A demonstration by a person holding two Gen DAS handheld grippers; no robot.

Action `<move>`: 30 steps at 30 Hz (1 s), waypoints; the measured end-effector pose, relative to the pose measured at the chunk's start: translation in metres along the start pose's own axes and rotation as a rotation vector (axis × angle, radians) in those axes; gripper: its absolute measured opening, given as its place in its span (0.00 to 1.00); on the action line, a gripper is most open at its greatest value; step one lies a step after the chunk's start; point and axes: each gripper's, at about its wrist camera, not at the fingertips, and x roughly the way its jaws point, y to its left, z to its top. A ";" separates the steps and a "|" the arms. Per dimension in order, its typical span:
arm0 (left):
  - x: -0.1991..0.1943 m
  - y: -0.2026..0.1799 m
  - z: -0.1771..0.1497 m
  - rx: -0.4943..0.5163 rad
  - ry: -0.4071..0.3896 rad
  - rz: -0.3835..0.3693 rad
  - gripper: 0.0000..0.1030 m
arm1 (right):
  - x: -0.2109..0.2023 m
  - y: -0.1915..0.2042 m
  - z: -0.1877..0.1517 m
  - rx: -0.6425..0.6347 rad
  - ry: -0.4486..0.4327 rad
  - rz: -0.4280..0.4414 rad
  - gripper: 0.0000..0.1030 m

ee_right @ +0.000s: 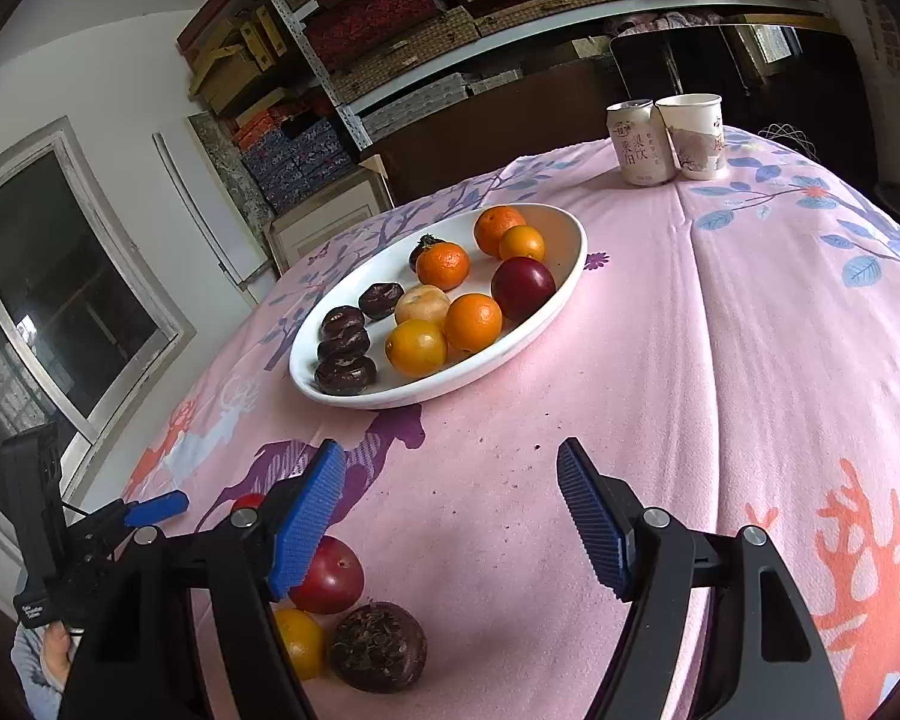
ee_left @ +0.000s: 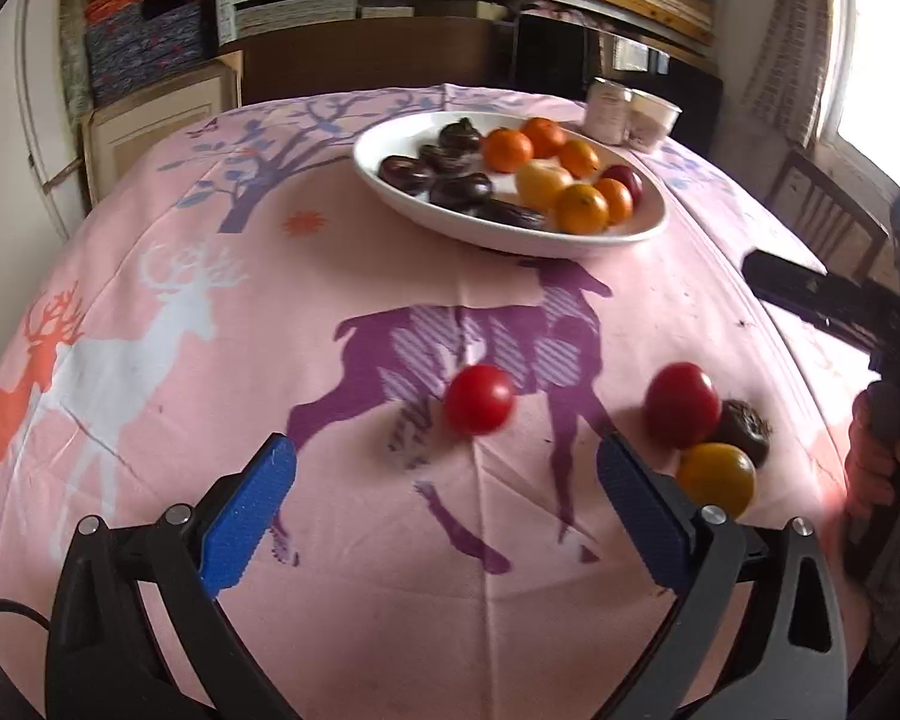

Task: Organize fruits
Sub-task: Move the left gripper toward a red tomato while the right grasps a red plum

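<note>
Left gripper (ee_left: 447, 477): jaws spread, nothing between them, above the cloth.
Right gripper (ee_right: 450, 516): jaws apart, empty.
Loose fruit: red fruit (ee_left: 480, 399) alone ahead of the left gripper; second red fruit (ee_left: 682, 403), yellow fruit (ee_left: 717, 478) and dark fruit (ee_left: 747, 427) clustered, touching.
Hidden: right gripper's left finger covers part of the cluster.
Plate (ee_left: 390, 177): farther off, holding oranges and dark fruits.
Table edge: can (ee_right: 639, 144) touching cup (ee_right: 696, 135).
</note>
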 end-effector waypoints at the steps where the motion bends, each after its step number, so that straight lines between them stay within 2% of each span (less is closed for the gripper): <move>1: 0.001 -0.007 0.001 0.036 0.002 0.041 0.96 | 0.000 0.000 0.000 -0.003 0.000 0.001 0.72; 3: 0.007 -0.015 0.003 0.076 0.018 0.096 0.96 | -0.001 0.001 0.000 -0.006 0.001 0.003 0.72; 6: 0.020 -0.002 0.009 0.035 0.056 0.105 0.96 | -0.001 0.001 0.001 -0.009 0.002 0.004 0.72; 10: 0.028 0.022 0.013 -0.073 0.070 0.027 0.96 | -0.001 0.001 0.000 -0.011 0.002 0.004 0.72; 14: 0.030 0.031 0.010 -0.124 0.081 -0.021 0.96 | 0.000 0.003 0.000 -0.020 0.007 0.010 0.72; 17: 0.034 0.029 0.013 -0.121 0.085 -0.029 0.96 | 0.002 0.008 -0.001 -0.044 0.021 0.023 0.72; 21: 0.044 0.018 0.017 -0.056 0.120 0.052 0.96 | 0.004 0.019 -0.005 -0.088 0.055 0.058 0.72; 25: 0.045 0.019 0.017 -0.056 0.118 0.052 0.96 | 0.010 0.038 -0.012 -0.163 0.146 0.083 0.72; 28: 0.045 0.018 0.017 -0.051 0.116 0.058 0.96 | 0.016 0.054 -0.019 -0.243 0.201 0.069 0.66; 30: 0.045 0.018 0.016 -0.051 0.115 0.058 0.96 | 0.024 0.063 -0.023 -0.281 0.248 0.070 0.51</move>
